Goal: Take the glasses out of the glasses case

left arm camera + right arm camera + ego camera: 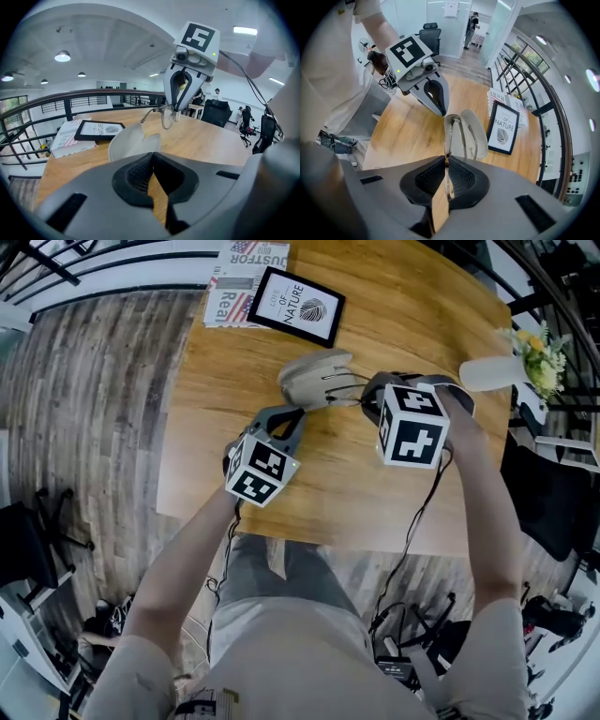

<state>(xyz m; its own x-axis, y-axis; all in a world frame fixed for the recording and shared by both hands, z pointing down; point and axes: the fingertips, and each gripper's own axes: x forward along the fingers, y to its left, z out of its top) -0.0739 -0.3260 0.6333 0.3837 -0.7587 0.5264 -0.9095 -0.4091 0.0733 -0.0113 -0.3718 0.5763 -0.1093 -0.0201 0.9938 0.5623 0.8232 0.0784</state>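
Holding glasses (451, 133) clear above the glasses case (477, 126)

Pinching the glasses by the front rim in the right gripper (446, 161), jaws closed tight on it, temples hanging free. Keeping the left gripper (152, 157) with jaws together, nothing visible between them, tip just beside the pale open glasses case on the wooden table (422, 306). Farther off, a framed print (302, 304) partly overlapping a magazine (232, 282) at the far edge.

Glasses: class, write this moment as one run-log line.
glasses: clamped in right gripper, hanging above table | glasses case: open, on table | left gripper: shut, empty
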